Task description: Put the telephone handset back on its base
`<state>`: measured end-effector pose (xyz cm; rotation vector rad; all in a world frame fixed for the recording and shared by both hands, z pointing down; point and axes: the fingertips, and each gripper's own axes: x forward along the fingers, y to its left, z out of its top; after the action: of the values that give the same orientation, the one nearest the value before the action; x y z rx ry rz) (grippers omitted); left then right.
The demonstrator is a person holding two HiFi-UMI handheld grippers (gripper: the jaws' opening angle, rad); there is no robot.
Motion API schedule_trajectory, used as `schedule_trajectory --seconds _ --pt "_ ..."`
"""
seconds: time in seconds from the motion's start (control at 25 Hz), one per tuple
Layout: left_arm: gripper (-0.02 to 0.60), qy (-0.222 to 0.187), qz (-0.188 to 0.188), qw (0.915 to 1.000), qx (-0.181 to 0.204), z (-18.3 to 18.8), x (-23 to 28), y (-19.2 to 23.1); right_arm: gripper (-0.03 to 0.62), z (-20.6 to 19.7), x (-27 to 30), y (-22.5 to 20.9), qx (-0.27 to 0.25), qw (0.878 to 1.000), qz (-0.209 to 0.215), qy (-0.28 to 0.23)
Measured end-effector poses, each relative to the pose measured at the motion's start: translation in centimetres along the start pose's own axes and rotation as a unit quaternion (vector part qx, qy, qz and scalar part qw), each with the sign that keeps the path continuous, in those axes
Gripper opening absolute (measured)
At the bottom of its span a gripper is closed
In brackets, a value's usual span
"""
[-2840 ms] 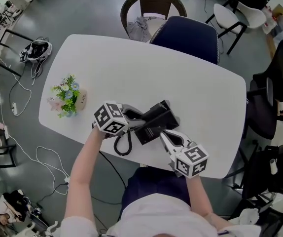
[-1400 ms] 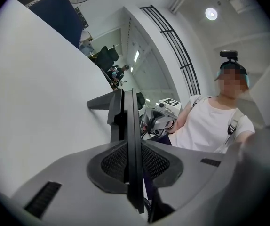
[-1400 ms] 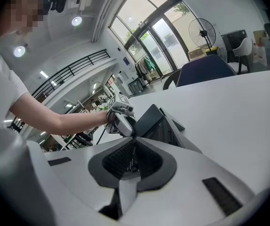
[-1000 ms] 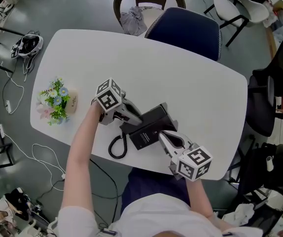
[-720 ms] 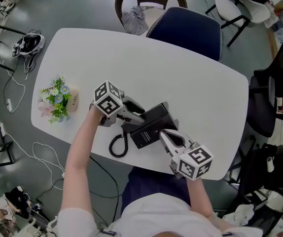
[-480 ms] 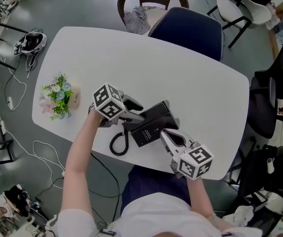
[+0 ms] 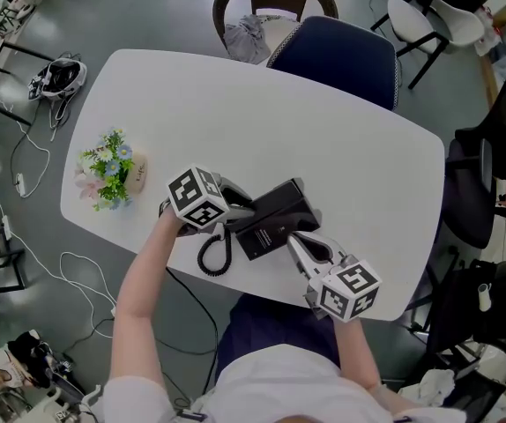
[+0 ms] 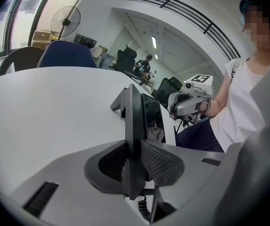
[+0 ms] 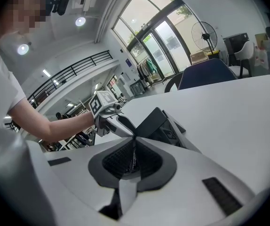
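Two jaws of the left gripper [image 8: 134, 166], just closing, are clamping the handset [image 8: 134, 121], lengthwise toward 3 o'clock over the base [image 7: 281, 216]. Jaws of the right gripper [image 9: 133, 147] are pressing together.

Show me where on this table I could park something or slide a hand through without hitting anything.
The far half of the white oval table, towards the blue upholstered chair, is bare. So is the right end beyond the black telephone. Crowded: the near edge, with telephone and coiled black cord; a small pot of flowers takes the left end.
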<state>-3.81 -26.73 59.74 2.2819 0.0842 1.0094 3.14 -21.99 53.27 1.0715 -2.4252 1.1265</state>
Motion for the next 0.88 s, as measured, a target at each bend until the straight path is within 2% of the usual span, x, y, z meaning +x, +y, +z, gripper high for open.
schedule_trajectory --seconds 0.12,0.32,0.48,0.6,0.76,0.88 --pt "0.098 -0.012 -0.016 0.9997 -0.014 0.0 0.0 -0.3 0.043 -0.1 -0.1 -0.1 0.0 1.0 -0.003 -0.002" --pt "0.083 -0.072 -0.058 0.9952 -0.033 0.1 -0.6 -0.6 0.043 -0.3 -0.2 -0.2 -0.001 1.0 -0.003 0.0" --pt "0.078 -0.105 -0.092 0.9895 -0.036 0.2 -0.9 -0.9 0.043 -0.4 -0.4 -0.2 -0.001 1.0 -0.003 0.0" --pt "0.078 -0.132 -0.121 0.9828 -0.043 0.5 -1.3 -0.8 0.043 -0.3 -0.5 -0.3 0.0 1.0 -0.005 0.0" --pt "0.077 -0.169 -0.176 0.9683 -0.052 0.9 -2.1 -1.3 0.043 -0.3 -0.6 -0.7 0.002 1.0 -0.01 -0.001" --pt "0.077 -0.178 -0.206 0.9607 -0.055 1.0 -2.2 -1.6 0.043 -0.3 -0.8 -0.9 0.003 1.0 -0.013 -0.001"
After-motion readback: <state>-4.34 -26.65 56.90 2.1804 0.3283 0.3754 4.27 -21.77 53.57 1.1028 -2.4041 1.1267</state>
